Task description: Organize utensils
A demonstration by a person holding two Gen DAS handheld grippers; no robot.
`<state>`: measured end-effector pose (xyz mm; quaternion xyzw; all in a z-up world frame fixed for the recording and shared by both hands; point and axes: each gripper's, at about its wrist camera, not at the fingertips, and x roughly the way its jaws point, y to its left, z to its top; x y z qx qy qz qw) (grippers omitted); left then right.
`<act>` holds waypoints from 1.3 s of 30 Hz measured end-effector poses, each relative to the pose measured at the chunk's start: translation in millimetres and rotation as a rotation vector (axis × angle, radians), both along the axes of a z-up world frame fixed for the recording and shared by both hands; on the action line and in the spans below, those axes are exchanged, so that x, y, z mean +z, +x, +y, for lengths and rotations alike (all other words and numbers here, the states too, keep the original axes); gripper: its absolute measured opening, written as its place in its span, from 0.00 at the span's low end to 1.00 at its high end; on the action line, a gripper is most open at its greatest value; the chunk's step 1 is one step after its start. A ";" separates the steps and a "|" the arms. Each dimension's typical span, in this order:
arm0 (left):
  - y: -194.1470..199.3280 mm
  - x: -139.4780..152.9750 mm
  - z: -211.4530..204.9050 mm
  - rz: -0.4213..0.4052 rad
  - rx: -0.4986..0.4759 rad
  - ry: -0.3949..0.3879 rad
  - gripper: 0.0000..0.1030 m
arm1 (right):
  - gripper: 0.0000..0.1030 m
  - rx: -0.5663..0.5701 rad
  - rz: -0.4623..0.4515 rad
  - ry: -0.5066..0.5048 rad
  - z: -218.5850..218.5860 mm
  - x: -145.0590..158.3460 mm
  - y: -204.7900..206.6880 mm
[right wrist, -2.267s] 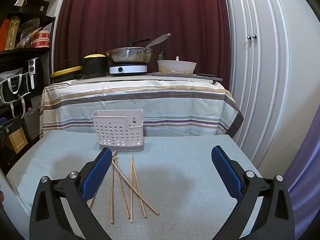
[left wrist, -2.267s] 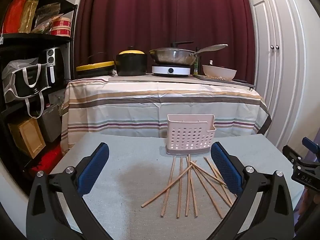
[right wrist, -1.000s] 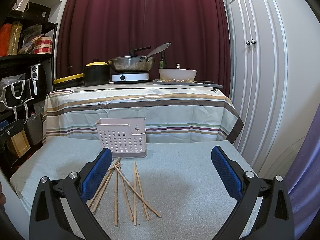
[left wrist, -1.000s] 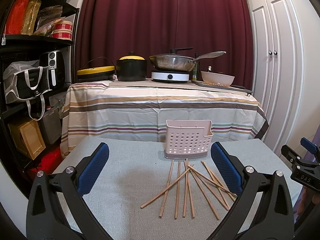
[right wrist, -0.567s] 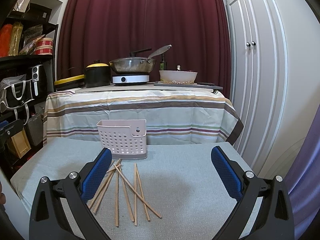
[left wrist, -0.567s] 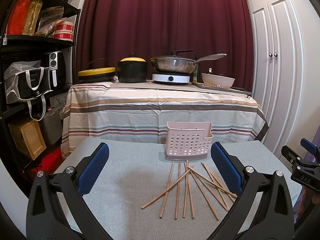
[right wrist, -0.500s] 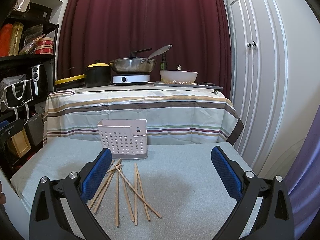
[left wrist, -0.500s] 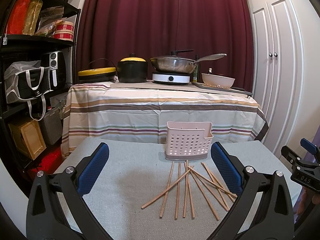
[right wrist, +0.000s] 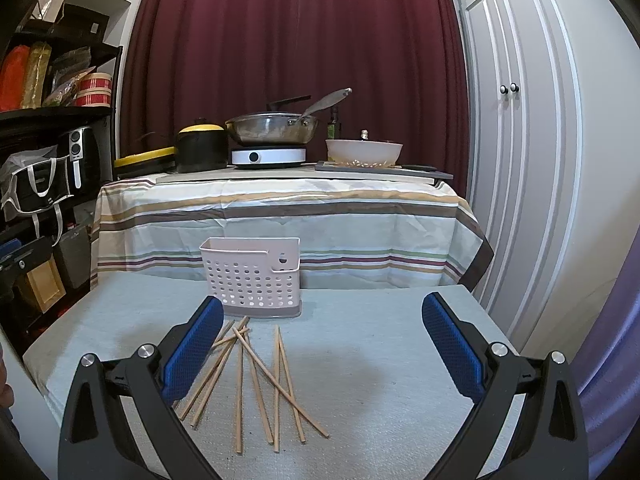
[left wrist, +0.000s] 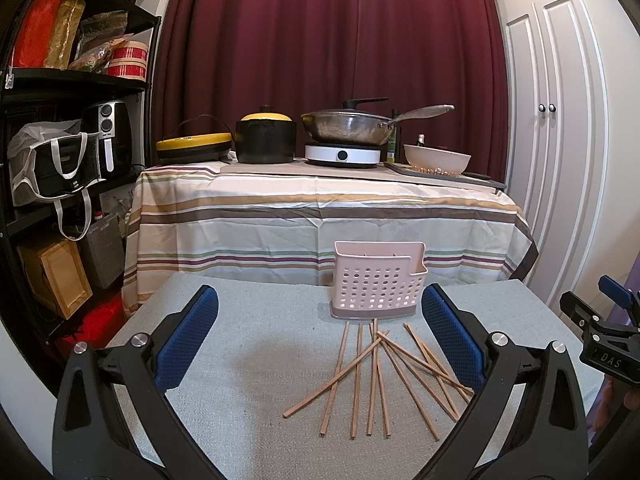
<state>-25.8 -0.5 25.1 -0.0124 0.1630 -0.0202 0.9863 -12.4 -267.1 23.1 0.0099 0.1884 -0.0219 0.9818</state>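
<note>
— Both cameras have tilted a little since a couple of seconds back: the pink perforated utensil caddy (left wrist: 378,280) and the loose chopsticks (left wrist: 376,376) sit slightly lower and further out in view, though nothing on the table has itself shifted.

— So has any sorting been done?

— None that I can see. All the wooden chopsticks lie scattered flat on the grey table mat (left wrist: 248,344), crossing one another, just in front of the caddy. Its compartments look empty from here, though the inside is mostly hidden.

— And the tongs?

— The left gripper (left wrist: 320,344) is spread wide with nothing between its blue pads; the chopsticks lie ahead of it, towards its right finger. The right gripper (right wrist: 324,344) is equally wide and empty, with the pile (right wrist: 256,376) ahead near its left finger and the caddy (right wrist: 252,276) beyond that.

— What remains, then?

— By my judgement, everything: each stick must be picked up and stood in the caddy. Thin sticks lying flat and overlapping will likely be awkward to pinch singly.
</note>
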 end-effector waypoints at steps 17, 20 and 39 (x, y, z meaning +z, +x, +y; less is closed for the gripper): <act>69.2 -105.1 16.4 0.227 0.013 0.053 0.97 | 0.94 0.076 0.213 0.034 -12.6 -105.7 43.6; 81.2 -130.3 23.8 0.275 0.022 0.057 0.96 | 0.92 0.101 0.260 0.053 -15.8 -131.1 48.6; 107.3 -188.6 28.4 0.349 -0.008 0.086 0.77 | 0.33 0.184 0.337 0.088 -21.5 -187.2 60.3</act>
